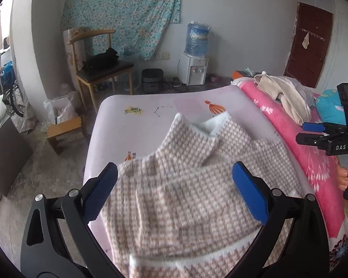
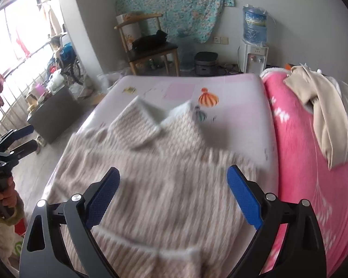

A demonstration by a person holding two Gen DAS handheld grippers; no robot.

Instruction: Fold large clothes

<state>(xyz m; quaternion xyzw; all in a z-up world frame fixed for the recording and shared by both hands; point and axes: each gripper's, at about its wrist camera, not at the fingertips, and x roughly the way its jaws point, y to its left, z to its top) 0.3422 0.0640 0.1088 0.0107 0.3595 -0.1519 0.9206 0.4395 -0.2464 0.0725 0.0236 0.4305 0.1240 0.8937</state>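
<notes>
Two spread tongs, left [image 1: 175, 188] and right [image 2: 174, 192], over a blurred checked garment [image 1: 185, 185], hem cut off.

We see soft daylight entering from the window [image 2: 16, 30] at the left, blown out to white glare. The checked garment [image 2: 164, 185] is smeared with motion blur in both views, worse on the right wrist. Fisheye bending curves the walls, with dark vignetting at the corners.

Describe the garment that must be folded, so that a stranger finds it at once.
Start at the bed with its pale printed sheet. The houndstooth sweater lies spread on it, left of the pink blanket. Only it has a brown-and-white check and a white collar; the beige garment is plain.
</notes>
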